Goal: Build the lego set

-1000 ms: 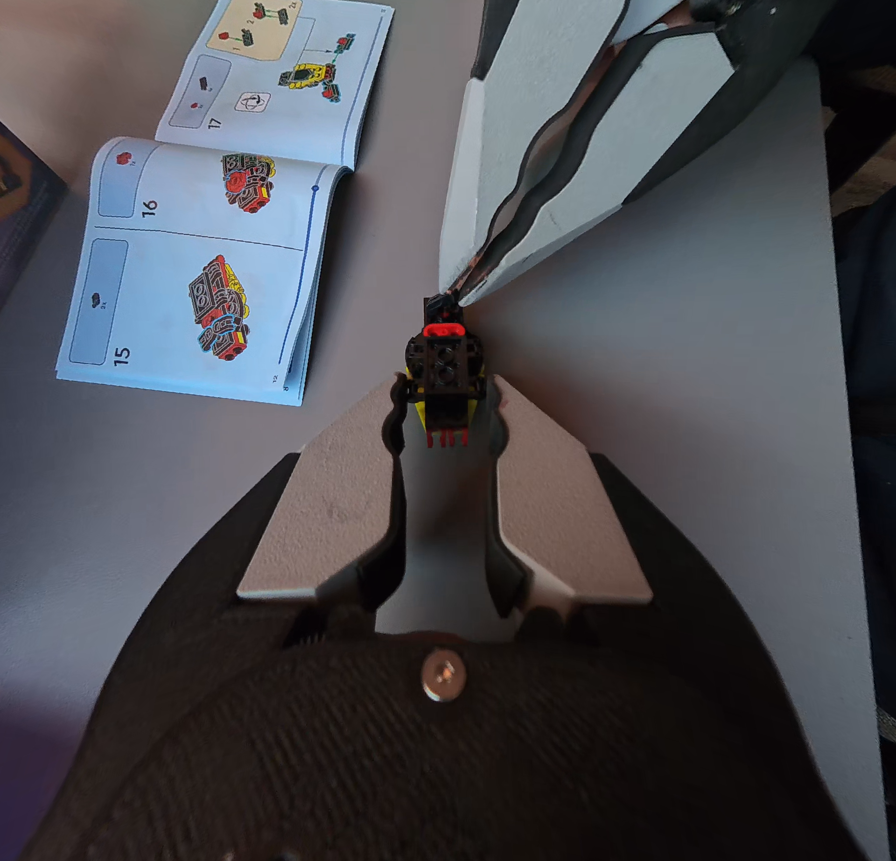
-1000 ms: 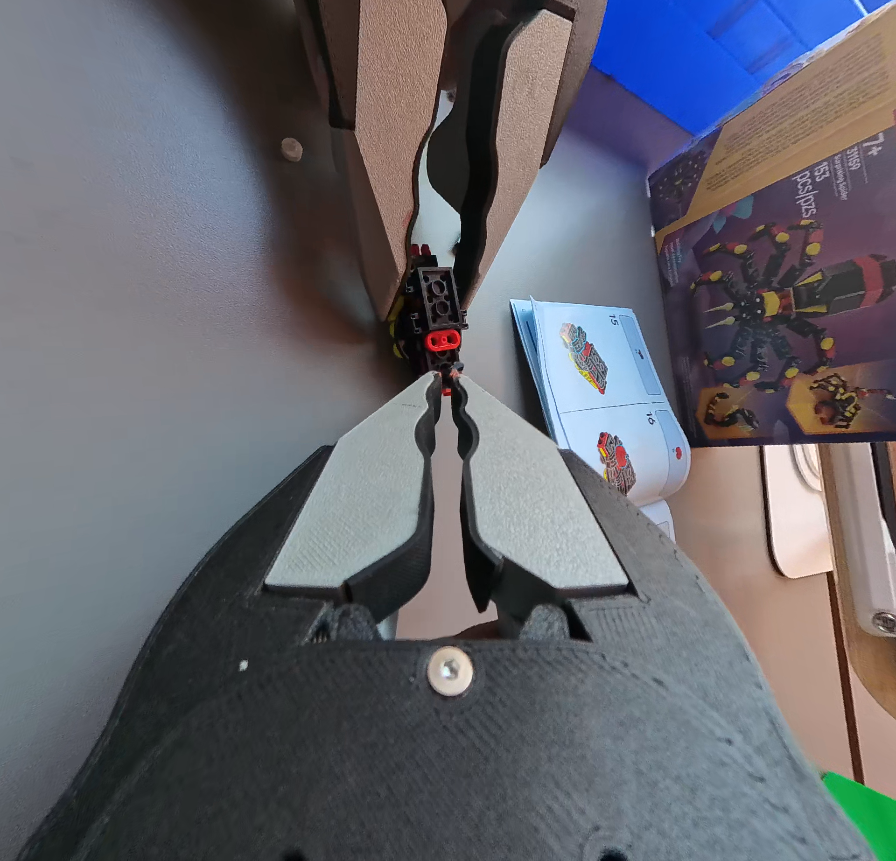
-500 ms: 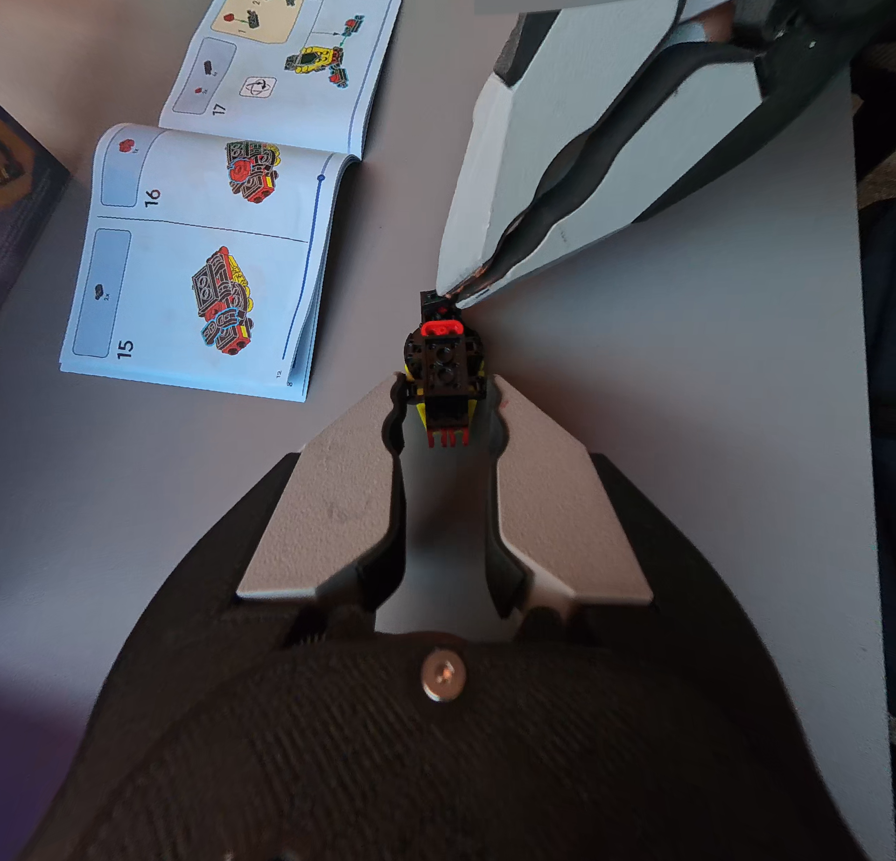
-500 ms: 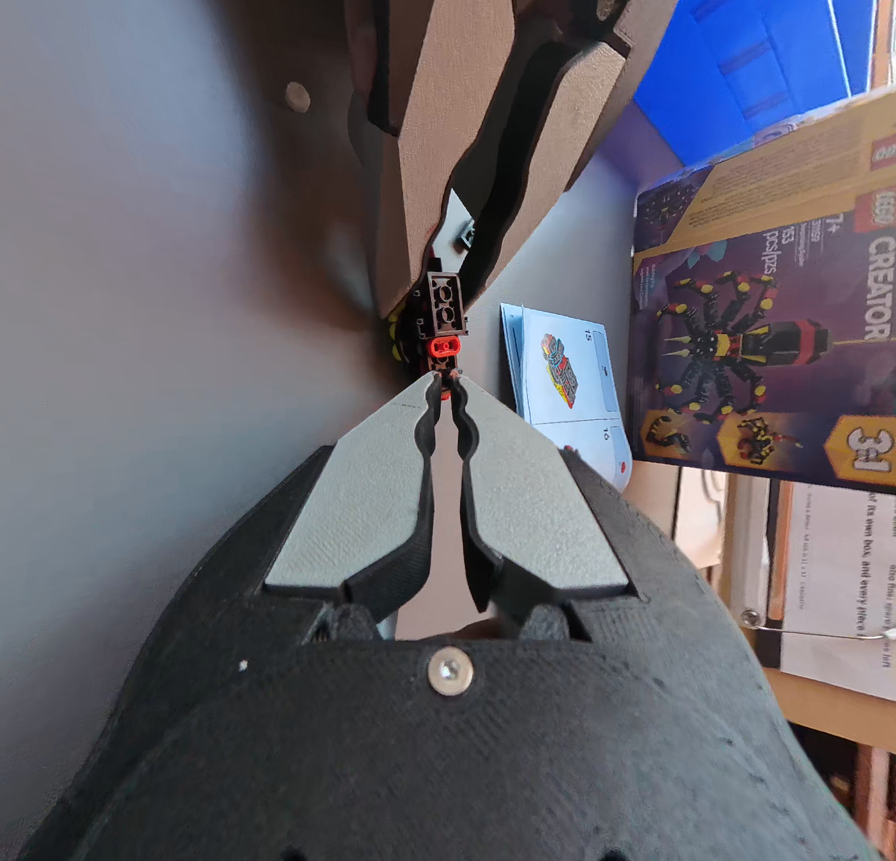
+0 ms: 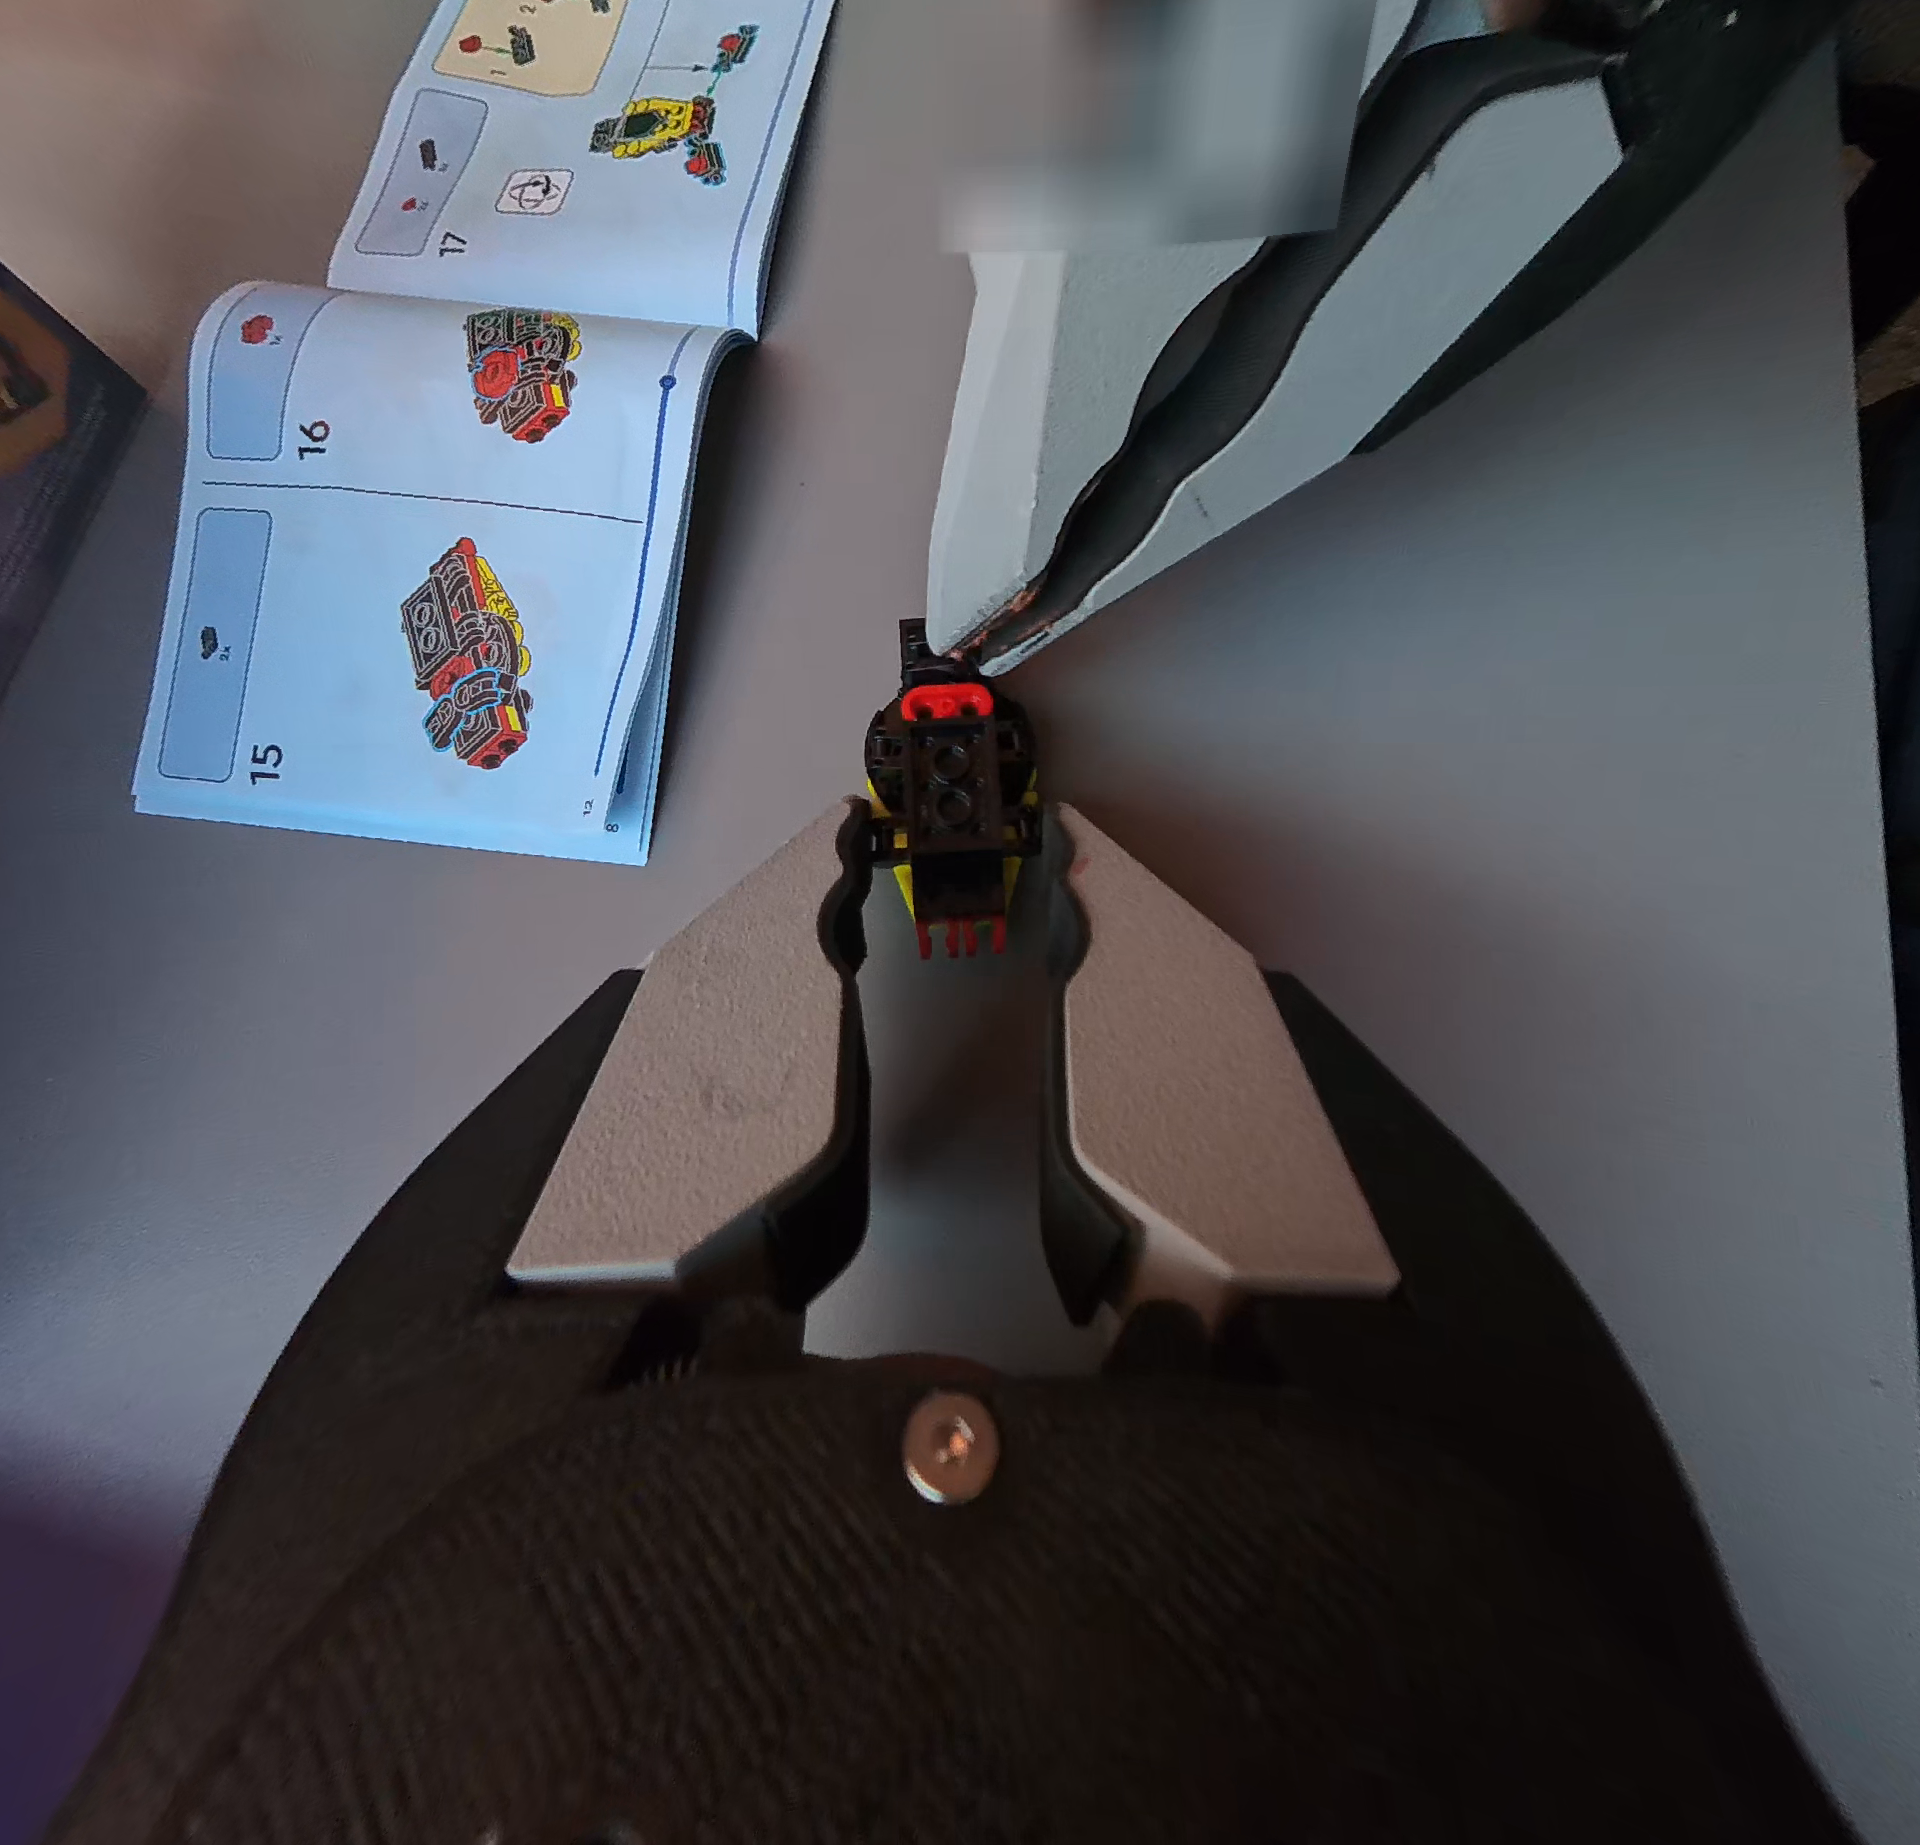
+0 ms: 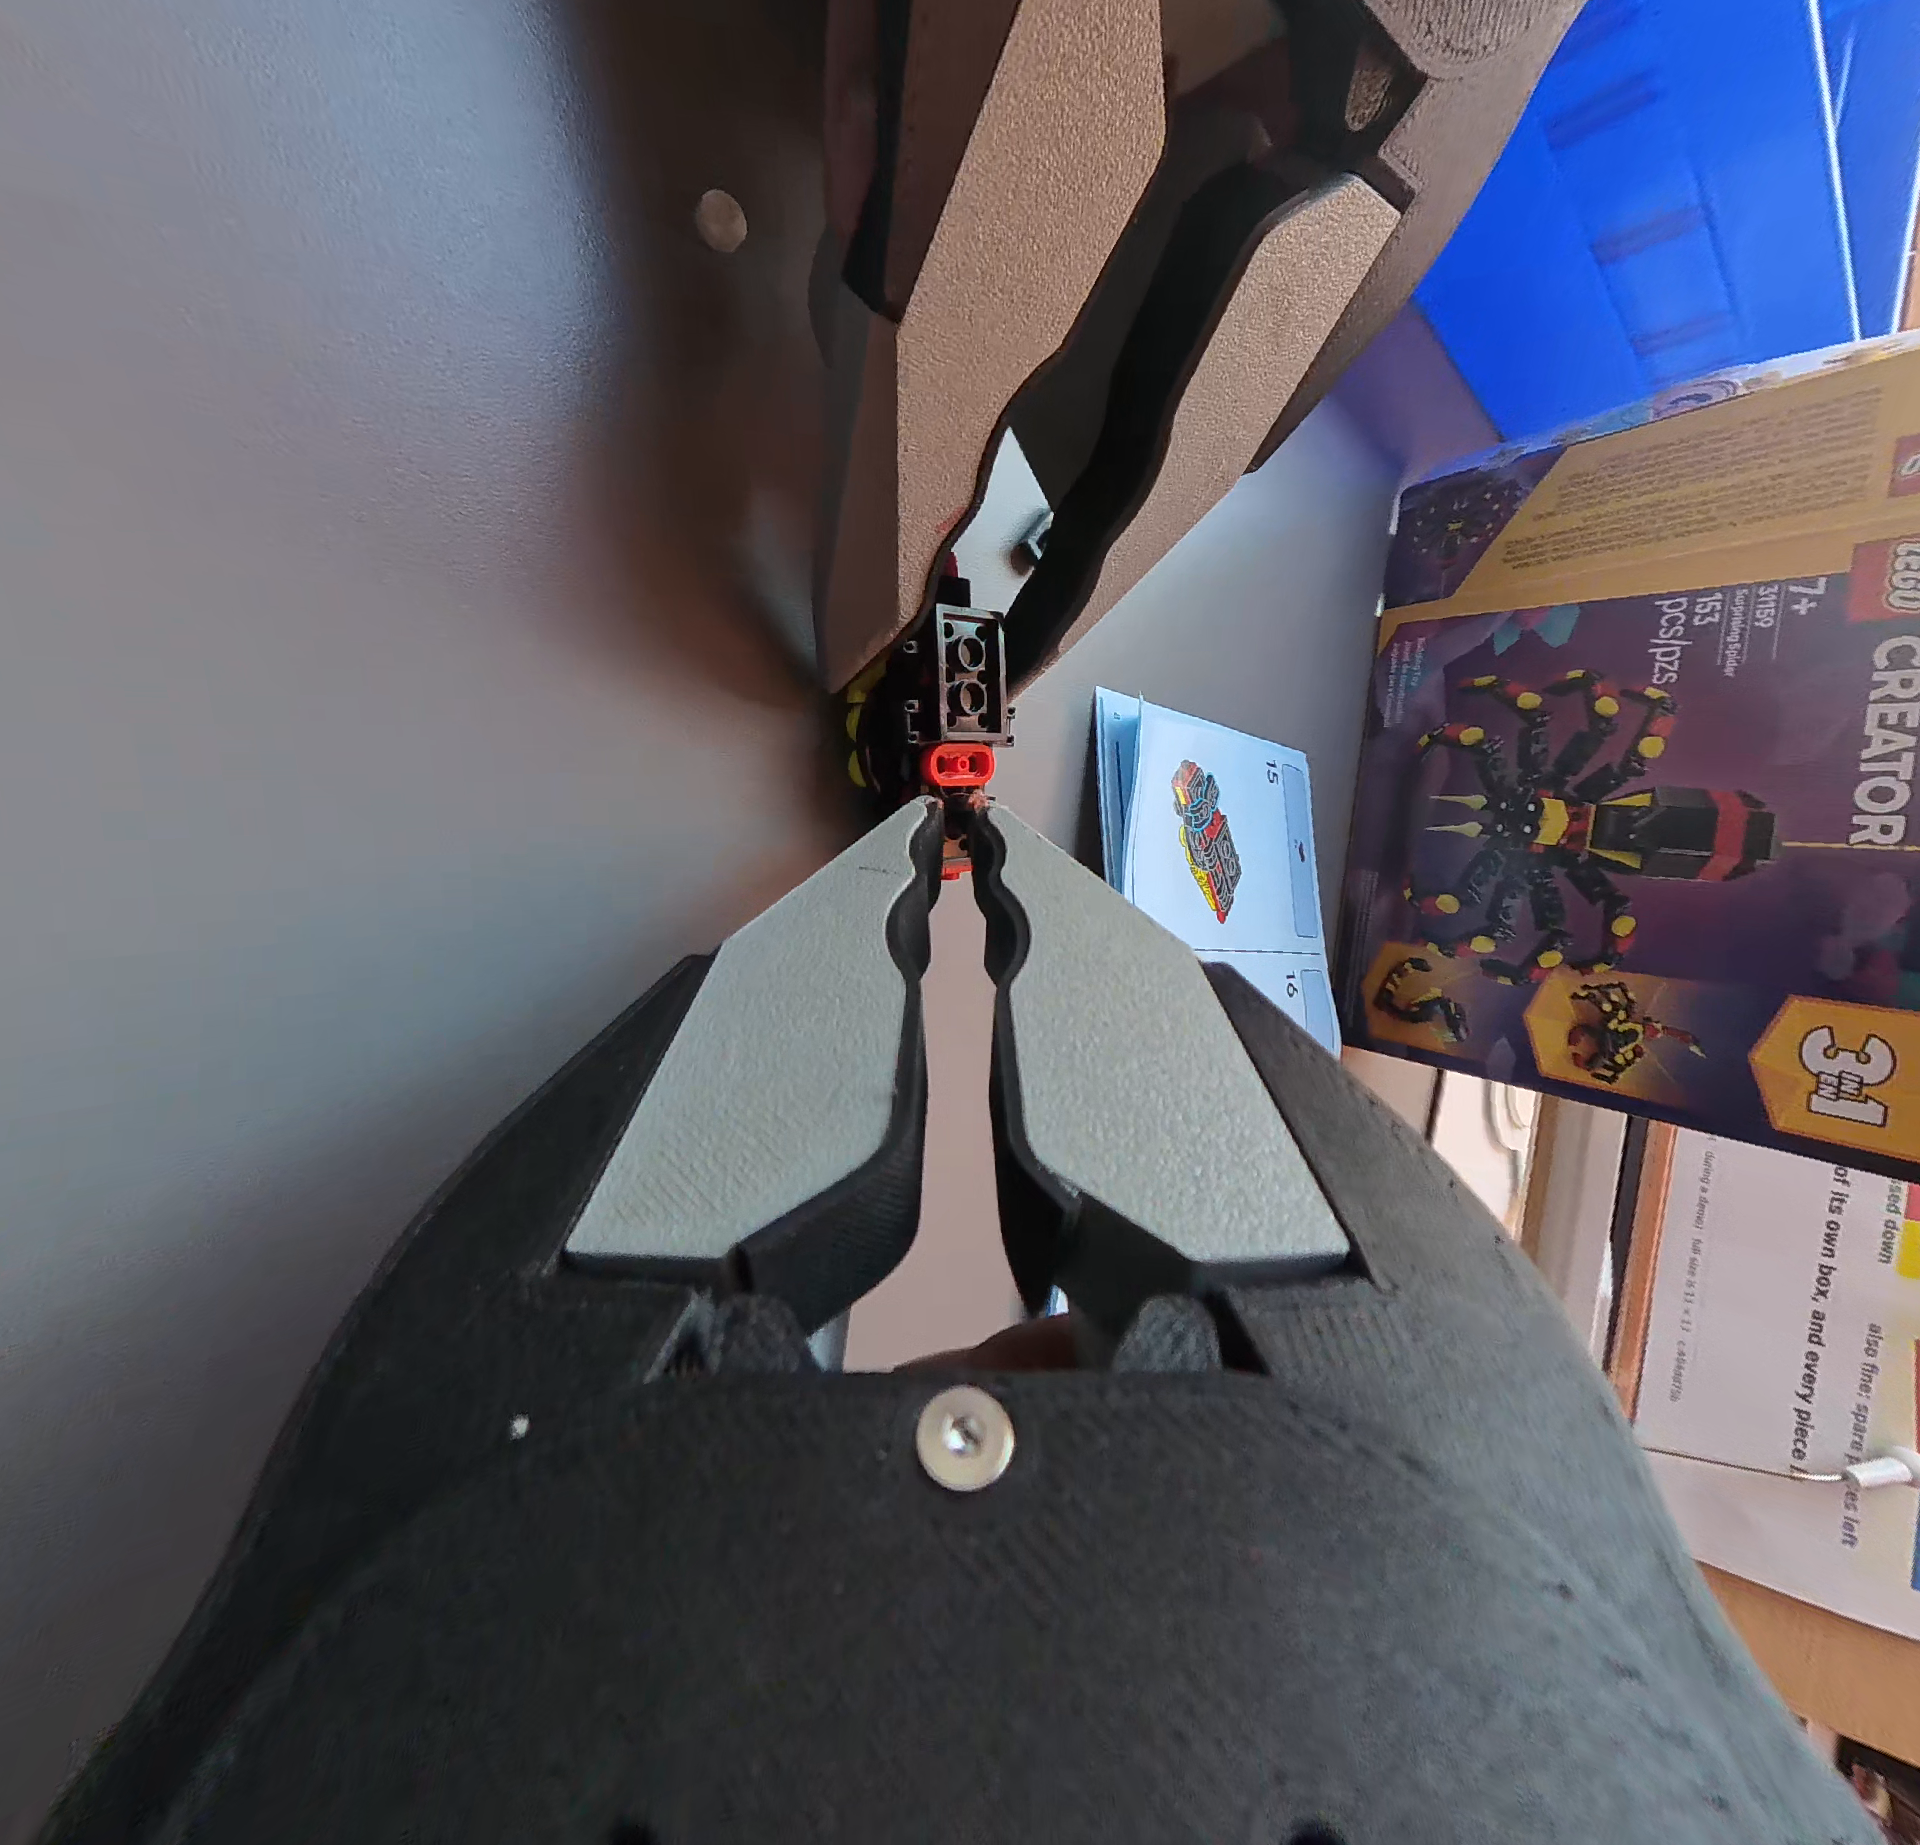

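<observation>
My left gripper [image 5: 954,850] is shut on the small black, yellow and red lego model [image 5: 951,777] and holds it by its sides above the grey table [image 5: 1455,860]. My right gripper [image 6: 956,827] is shut on a small red and black piece [image 6: 952,862] at the model's far end, right by the red brick [image 6: 958,765]. In the left wrist view the right gripper [image 5: 977,652] comes in from the upper right and its tips touch the model's end. In the right wrist view the left gripper [image 6: 935,632] holds the model [image 6: 964,678] from above.
The open instruction booklet [image 5: 447,548] lies on the table left of the model; it also shows in the right wrist view [image 6: 1216,860]. The purple set box [image 6: 1662,808] stands behind it. A blue bin [image 6: 1714,185] and a printed sheet [image 6: 1766,1380] are nearby. The table edge [image 5: 1860,652] runs along the right. Less than 4 cm separates the two grippers' tips.
The right gripper has tilted and swung while staying shut at the model's end, bringing more of the box into its view. The left gripper and model have barely moved.
</observation>
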Motion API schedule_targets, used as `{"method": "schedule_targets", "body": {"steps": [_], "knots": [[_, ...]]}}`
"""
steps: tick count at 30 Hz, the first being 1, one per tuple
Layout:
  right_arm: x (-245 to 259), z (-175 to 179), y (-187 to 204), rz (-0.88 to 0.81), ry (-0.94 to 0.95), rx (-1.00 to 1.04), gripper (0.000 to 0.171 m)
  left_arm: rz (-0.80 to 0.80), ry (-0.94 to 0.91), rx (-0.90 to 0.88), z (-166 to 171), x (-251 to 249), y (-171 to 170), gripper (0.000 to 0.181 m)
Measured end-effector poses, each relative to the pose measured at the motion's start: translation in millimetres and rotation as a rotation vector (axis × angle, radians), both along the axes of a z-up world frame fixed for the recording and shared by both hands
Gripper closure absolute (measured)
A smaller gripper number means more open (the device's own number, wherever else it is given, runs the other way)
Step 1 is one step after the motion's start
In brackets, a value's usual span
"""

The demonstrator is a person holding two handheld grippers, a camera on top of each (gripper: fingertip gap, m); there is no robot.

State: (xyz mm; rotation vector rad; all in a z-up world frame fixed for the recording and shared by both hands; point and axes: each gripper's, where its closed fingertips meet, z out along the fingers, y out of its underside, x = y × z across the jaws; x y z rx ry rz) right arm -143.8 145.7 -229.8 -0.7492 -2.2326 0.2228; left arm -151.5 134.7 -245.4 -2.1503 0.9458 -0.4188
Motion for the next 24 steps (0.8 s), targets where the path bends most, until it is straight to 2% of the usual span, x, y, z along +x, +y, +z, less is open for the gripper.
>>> {"method": "schedule_targets", "body": {"steps": [5, 7, 24], "knots": [[2.7, -1.0, -3.1, 0.022, -0.036, -0.063, 0.168, -0.008, 0.002, 0.0, -0.3, 0.7, -1.1, 0.151], [3.9, -4.2, -3.3, 0.026, -0.061, -0.071, 0.156, -0.008, -0.001, -0.004, -0.4, 0.7, -1.2, 0.152], [0.8, -4.0, -0.7, 0.056, -0.019, -0.01, 0.159, -0.008, 0.0, -0.021, -2.1, 0.3, -2.5, 0.151]]}}
